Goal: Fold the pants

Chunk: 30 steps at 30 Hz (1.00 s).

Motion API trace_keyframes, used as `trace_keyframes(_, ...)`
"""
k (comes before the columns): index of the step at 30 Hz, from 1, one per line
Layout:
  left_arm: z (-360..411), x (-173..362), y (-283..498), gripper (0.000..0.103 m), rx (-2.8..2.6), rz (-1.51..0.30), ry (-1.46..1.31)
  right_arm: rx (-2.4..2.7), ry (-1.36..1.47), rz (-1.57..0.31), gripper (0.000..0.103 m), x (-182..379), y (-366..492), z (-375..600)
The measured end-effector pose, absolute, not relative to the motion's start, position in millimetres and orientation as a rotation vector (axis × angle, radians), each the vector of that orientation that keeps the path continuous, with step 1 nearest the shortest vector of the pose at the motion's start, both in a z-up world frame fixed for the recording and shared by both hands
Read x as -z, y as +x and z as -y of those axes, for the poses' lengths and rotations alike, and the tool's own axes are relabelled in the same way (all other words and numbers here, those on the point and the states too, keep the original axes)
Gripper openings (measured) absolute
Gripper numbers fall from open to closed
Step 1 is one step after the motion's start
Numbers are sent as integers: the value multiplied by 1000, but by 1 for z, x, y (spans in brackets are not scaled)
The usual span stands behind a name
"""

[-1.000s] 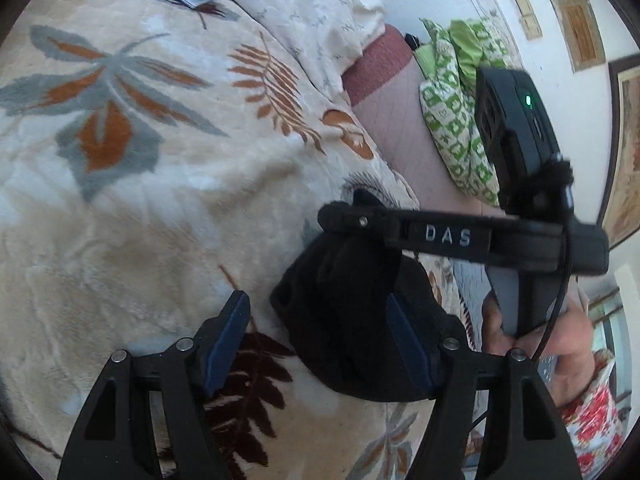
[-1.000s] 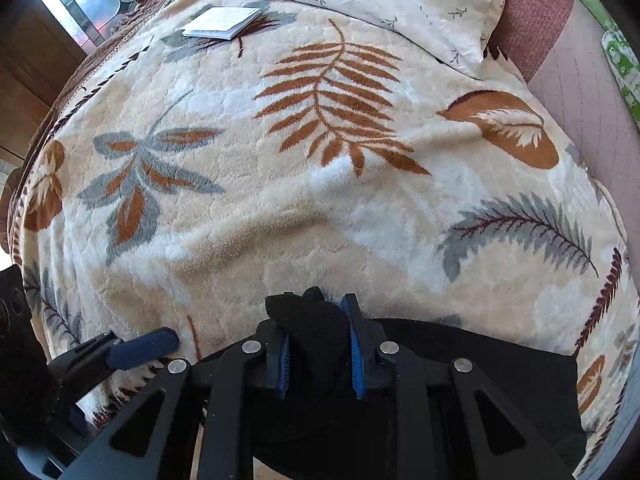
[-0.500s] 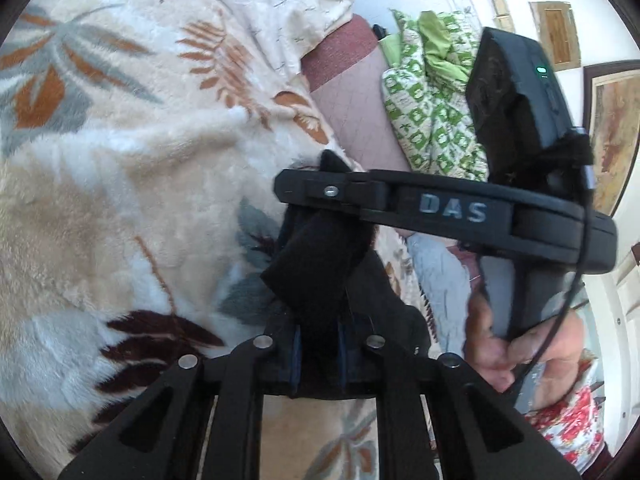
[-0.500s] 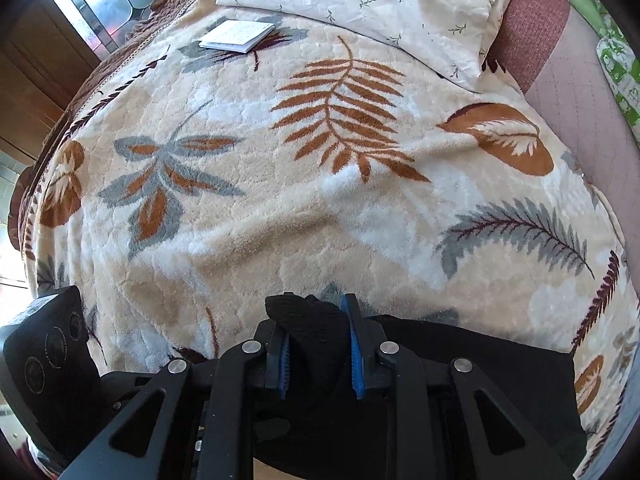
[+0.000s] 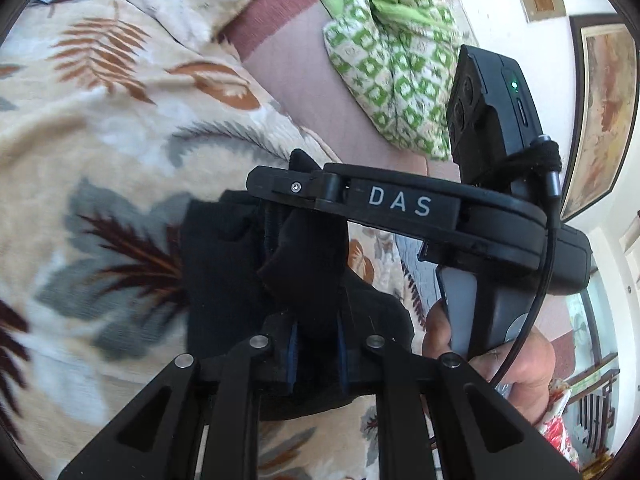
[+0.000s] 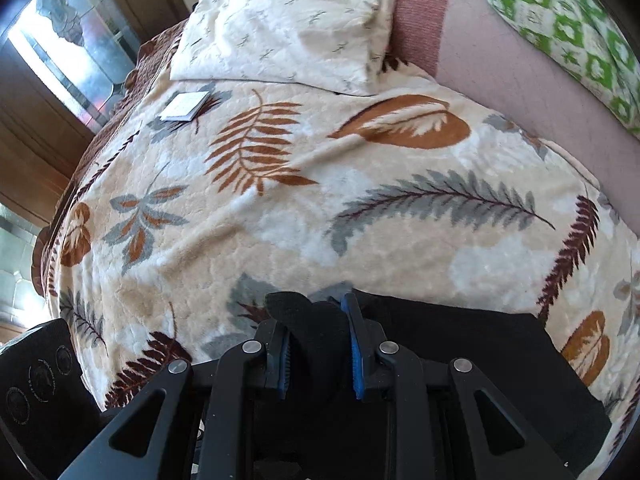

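Two grippers, left gripper [image 5: 316, 354] and right gripper [image 6: 320, 354], each clamping black pants [image 6: 460, 344] edge

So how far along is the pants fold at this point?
Early to middle. Done: both grips are made, the left gripper and the right gripper each shut on a bunch of the black pants. In hand: the gripped cloth is raised off the leaf-print blanket. Left: laying the fold flat and any further folds.

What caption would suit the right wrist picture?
Right gripper shut on black pants lying over a leaf-print blanket.
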<state>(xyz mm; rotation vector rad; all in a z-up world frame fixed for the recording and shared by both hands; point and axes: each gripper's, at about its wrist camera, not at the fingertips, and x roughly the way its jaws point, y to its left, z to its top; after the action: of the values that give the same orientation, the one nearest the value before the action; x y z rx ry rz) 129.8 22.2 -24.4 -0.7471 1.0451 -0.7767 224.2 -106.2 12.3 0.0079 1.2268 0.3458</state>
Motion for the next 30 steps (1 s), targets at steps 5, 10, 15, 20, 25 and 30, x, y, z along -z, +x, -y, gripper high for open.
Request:
trace_keyframes(5,35,33,122,18,791,-1097,-678,-290,140,-1224,28,4,216,177)
trace_keyframes(10,62,42,104,44,801,-1181,-641,-186,262,-1188,69,17,202,239)
trace_keyframes(15,39,21,70,56,794,-1148,-599,-48,321,-1061,71,-10,175,287)
trace_keyframes(20,5,14,50,60,688,-1102,-574,-105,366,-1012,71,-29,149,278)
trace_keyframes(25,-9,30,74,60,599,-1115,-642,-300,491,-1094,71,4,141,235)
trace_keyframes(30,-3,68,100,60,540,-1213,-642,-162,588,-1188,67,55,140,250)
